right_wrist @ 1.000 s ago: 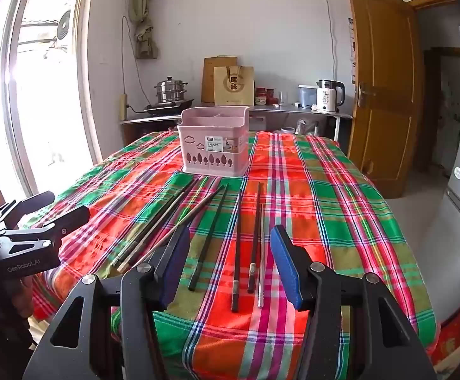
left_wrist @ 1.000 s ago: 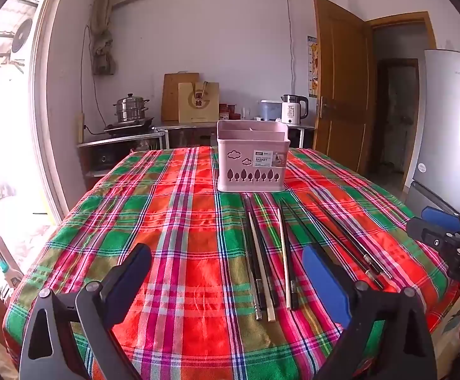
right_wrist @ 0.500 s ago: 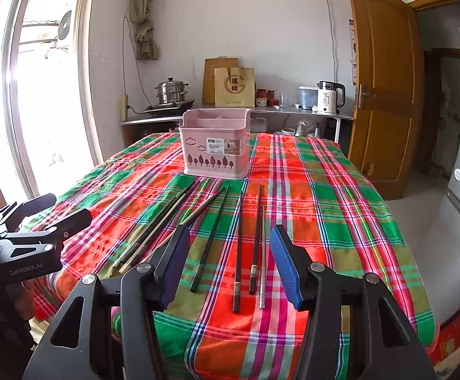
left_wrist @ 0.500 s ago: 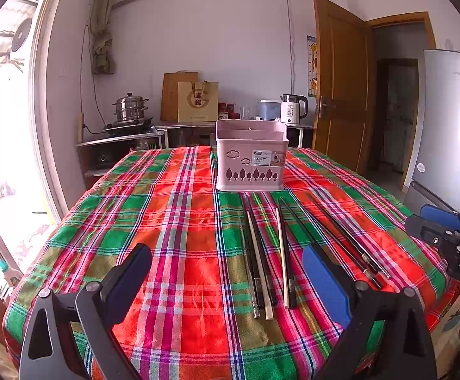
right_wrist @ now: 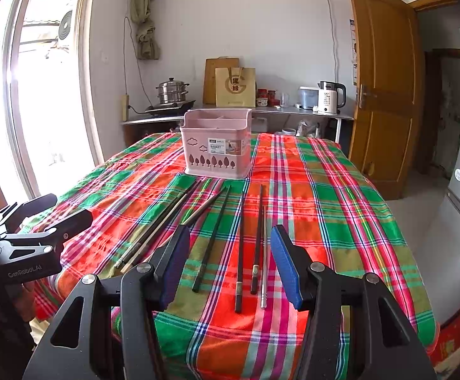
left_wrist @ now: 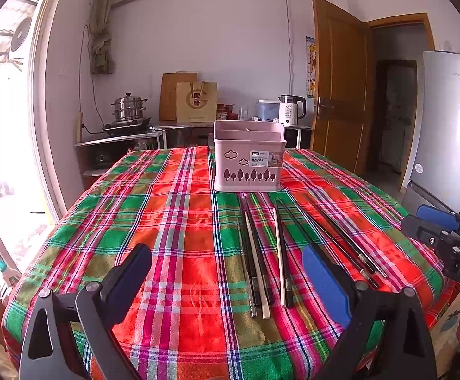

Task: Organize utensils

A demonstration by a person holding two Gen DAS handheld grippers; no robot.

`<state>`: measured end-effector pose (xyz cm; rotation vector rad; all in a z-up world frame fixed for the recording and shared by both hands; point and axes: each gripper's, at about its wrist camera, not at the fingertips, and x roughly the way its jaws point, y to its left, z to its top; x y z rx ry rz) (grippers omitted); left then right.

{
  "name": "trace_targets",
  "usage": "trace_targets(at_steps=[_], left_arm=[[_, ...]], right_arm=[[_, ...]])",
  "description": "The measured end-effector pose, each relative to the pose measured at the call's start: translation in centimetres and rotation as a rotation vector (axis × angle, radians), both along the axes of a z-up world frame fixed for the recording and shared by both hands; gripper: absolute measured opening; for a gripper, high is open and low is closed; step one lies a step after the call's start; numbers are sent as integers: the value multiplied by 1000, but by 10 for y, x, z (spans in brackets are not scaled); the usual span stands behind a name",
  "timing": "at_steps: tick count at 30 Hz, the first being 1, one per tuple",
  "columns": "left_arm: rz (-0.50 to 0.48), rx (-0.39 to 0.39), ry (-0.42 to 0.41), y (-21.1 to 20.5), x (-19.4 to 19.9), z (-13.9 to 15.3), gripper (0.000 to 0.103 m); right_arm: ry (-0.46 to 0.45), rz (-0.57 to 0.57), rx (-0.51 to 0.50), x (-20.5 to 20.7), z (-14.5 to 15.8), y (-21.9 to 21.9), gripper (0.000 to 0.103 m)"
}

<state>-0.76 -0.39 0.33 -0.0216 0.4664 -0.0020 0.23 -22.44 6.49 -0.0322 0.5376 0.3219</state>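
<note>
A pink utensil basket [left_wrist: 249, 156] stands upright at the middle of a plaid-covered table; it also shows in the right wrist view [right_wrist: 216, 144]. Several chopsticks [left_wrist: 257, 259], dark, pale and metal, lie side by side on the cloth in front of it, pointing toward the basket; they also show in the right wrist view [right_wrist: 241, 243]. My left gripper [left_wrist: 226, 269] is open and empty, above the near table edge. My right gripper [right_wrist: 230, 256] is open and empty, hovering over the near ends of the chopsticks.
The plaid tablecloth [left_wrist: 173, 221] covers the whole table. Behind it a counter holds a steel pot [left_wrist: 128, 107], a paper bag [left_wrist: 196, 101] and a kettle [left_wrist: 291, 109]. A wooden door [left_wrist: 337, 85] and a fridge [left_wrist: 451, 126] stand at right.
Both grippers have drifted slightly; the table and chopsticks sit marginally farther in view. Nothing was grasped or moved.
</note>
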Motion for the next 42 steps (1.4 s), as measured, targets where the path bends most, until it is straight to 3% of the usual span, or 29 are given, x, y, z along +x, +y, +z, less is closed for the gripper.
trace_targets(at_steps=[42], left_arm=[[-6,-4,-5,-3,-3,3,97]], right_arm=[[-2,3,0,0,3,0,54]])
